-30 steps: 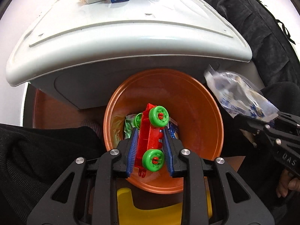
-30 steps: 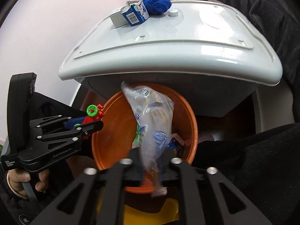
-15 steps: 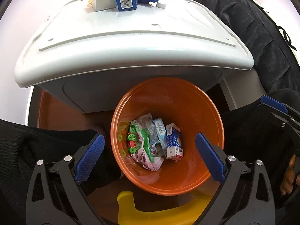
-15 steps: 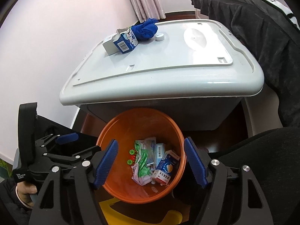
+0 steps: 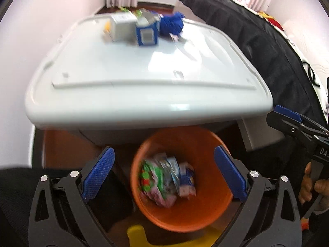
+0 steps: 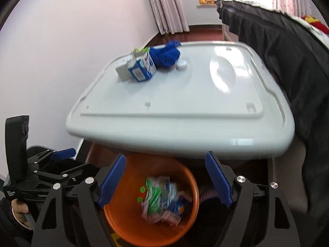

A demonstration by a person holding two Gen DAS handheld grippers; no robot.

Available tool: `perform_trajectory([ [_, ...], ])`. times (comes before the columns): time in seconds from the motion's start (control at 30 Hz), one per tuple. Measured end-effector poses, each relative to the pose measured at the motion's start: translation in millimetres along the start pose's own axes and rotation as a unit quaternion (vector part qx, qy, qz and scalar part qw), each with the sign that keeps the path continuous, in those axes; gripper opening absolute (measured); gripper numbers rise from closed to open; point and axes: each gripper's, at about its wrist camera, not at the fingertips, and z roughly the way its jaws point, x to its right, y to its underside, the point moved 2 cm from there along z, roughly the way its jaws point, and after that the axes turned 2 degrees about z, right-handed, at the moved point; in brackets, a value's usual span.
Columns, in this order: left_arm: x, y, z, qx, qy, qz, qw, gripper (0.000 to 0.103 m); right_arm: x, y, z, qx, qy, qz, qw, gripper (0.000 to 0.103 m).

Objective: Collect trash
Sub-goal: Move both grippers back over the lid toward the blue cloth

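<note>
Both grippers, left [image 5: 163,173] and right [image 6: 165,178], now gape empty above the orange bin [image 6: 115,222]; my toy and wrapper lie dropped inside. Next, cartons [image 6: 141,66] at the lid's [image 6: 185,103] far-left corner.

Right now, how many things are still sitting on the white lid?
4: a grey box, a blue carton, a blue cloth and a white cap, clustered at the far edge; more may hide behind.
</note>
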Motion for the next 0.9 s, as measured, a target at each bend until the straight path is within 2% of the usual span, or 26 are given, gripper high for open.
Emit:
perform_trajectory([
  [0.13, -11, -39, -5, 0.028, -0.025, 0.009, 0.9992, 0.094, -5, -46, 15, 0.019, -0.001, -0.028, 0.999, 0.078],
  [0.23, -19, -68, -3, 0.041, -0.027, 0.0, 0.9988, 0.094, -9, -79, 30, 0.029, 0.003, -0.06, 0.998, 0.082],
  [0.37, -23, -99, 8, 0.052, -0.026, -0.011, 0.9983, 0.094, -10, -130, 68, 0.024, -0.004, -0.09, 0.996, 0.083],
  [0.47, -24, -116, 20, 0.059, -0.04, -0.005, 0.9974, 0.094, -10, -158, 96, 0.021, -0.005, -0.112, 0.993, 0.084],
  [0.7, -27, -119, 49, 0.045, -0.054, -0.002, 0.9975, 0.094, -5, -198, 158, -0.004, -0.017, -0.14, 0.99, 0.085],
  [0.9, -27, -119, 57, 0.037, -0.059, -0.002, 0.9976, 0.094, 0, -229, 202, -0.022, -0.035, -0.149, 0.988, 0.085],
])
